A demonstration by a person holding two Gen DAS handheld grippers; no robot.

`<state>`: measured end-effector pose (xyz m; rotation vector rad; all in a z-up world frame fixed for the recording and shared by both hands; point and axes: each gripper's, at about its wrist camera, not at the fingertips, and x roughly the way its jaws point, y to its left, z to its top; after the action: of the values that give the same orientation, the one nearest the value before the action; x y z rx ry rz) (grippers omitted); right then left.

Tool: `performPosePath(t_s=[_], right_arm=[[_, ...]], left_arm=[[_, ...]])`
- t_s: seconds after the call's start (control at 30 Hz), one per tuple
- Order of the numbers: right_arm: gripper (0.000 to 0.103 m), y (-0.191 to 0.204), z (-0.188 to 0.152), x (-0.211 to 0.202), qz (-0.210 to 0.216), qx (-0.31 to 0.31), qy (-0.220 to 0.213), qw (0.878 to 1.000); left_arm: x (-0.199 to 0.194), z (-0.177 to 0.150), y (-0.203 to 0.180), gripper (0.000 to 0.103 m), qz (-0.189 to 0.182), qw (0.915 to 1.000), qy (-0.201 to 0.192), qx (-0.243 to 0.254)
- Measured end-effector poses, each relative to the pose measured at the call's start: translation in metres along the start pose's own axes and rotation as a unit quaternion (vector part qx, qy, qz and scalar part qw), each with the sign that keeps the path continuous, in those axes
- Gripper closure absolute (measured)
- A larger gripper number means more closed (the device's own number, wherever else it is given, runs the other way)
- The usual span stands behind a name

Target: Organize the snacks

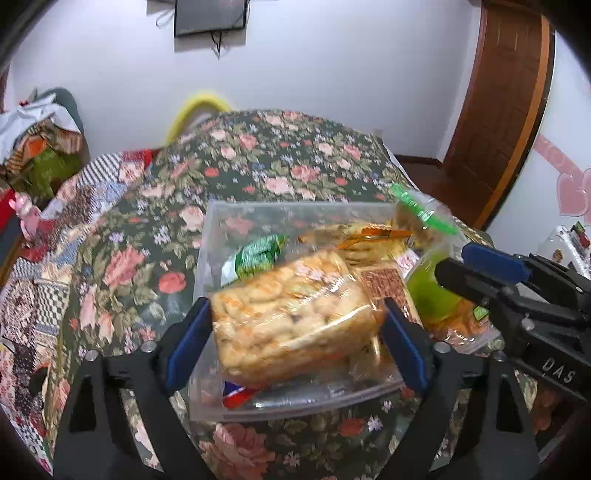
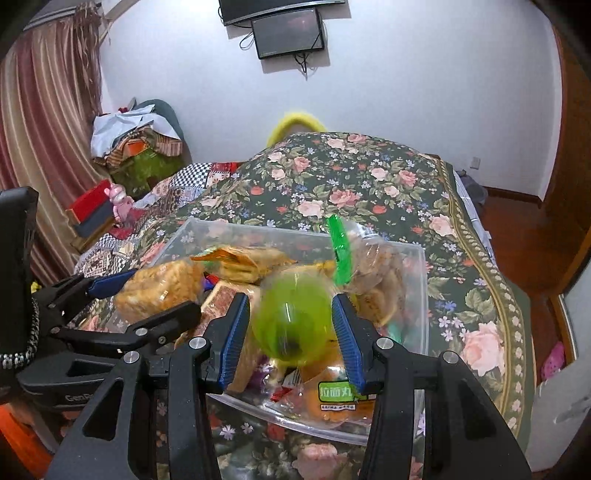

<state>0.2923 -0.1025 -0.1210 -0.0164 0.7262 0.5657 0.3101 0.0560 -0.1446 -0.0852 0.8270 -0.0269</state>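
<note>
My left tongs (image 1: 297, 339) tilt down over the near end of the clear bin (image 1: 207, 236), which sits on the floral bedspread (image 1: 258, 155). Their blue pads (image 1: 184, 343) stand wide, one on each side of a bag of puffed crackers (image 1: 288, 314). I see a slight gap at both pads, so the bag seems to rest on the pile rather than be squeezed. Behind it in the bin lie a green-and-white packet (image 1: 258, 254) and an orange packet (image 1: 369, 236); a red-and-blue wrapper (image 1: 238, 395) peeks out underneath.

To the right, my right tongs (image 2: 293, 321) also point downward, over the bin's right half. They are drawn in narrow and grip a green cup (image 2: 291, 317), its side pressed by both pads; the cup is blurred. Just below it lies an orange snack bag with a green label (image 2: 340, 398). Beyond the cup stands a bag of biscuits (image 2: 373, 266), pinched closed by a green clip (image 2: 338, 251).

In the right wrist view the left tongs sit close at the left beside the cracker bag, so the two tools crowd each other over the bin. Farther left, off the bed, I see a heap of clothes (image 2: 136, 144) and a striped curtain (image 2: 44, 122). A dark screen (image 2: 288, 33) hangs on the far wall.
</note>
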Motion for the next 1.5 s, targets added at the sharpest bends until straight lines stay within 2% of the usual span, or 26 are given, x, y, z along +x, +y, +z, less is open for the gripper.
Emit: performPosePath(t_s=[0.1, 0.33, 0.53, 0.7, 0.9, 1.0, 1.2, 1.23, 1.33, 1.5], right_arm=[[0.059, -0.001, 0.002, -0.007, 0.003, 0.007, -0.004, 1.0], [0.059, 0.003, 0.002, -0.039, 0.006, 0.001, -0.026, 1.0], [0.059, 0.008, 0.005, -0.084, 0.008, 0.003, -0.066, 0.998], [0.059, 0.017, 0.005, -0.13, 0.004, 0.001, -0.108, 0.994], [0.045, 0.035, 0.002, -0.181, -0.004, -0.01, -0.161, 0.987], [0.031, 0.041, 0.0, -0.201, -0.007, -0.01, -0.186, 0.982], [0.008, 0.05, -0.006, -0.22, -0.021, -0.006, -0.213, 0.977], [0.0, 0.051, -0.006, -0.22, -0.025, -0.009, -0.216, 0.976], [0.0, 0.055, -0.01, -0.221, -0.044, -0.017, -0.223, 0.974], [0.0, 0.056, -0.02, -0.225, -0.049, -0.021, -0.223, 0.973]], left_arm=[[-0.003, -0.002, 0.003, 0.011, -0.01, 0.9999, 0.006, -0.004], [-0.04, -0.006, 0.001, 0.011, -0.017, 0.9995, -0.027, 0.001], [-0.105, -0.006, -0.004, 0.011, -0.015, 0.9956, -0.093, -0.003], [-0.166, -0.006, -0.009, 0.011, -0.011, 0.9877, -0.156, -0.007], [-0.229, -0.013, -0.021, 0.011, -0.006, 0.9741, -0.226, -0.003], [-0.252, -0.018, -0.025, 0.01, -0.009, 0.9696, -0.244, -0.002], [-0.278, -0.031, -0.03, 0.0, 0.003, 0.963, -0.269, -0.001], [-0.28, -0.032, -0.031, 0.0, 0.005, 0.9631, -0.269, 0.0], [-0.284, -0.037, -0.034, 0.0, 0.009, 0.9632, -0.269, 0.003], [-0.288, -0.043, -0.037, 0.0, 0.01, 0.9628, -0.27, 0.009]])
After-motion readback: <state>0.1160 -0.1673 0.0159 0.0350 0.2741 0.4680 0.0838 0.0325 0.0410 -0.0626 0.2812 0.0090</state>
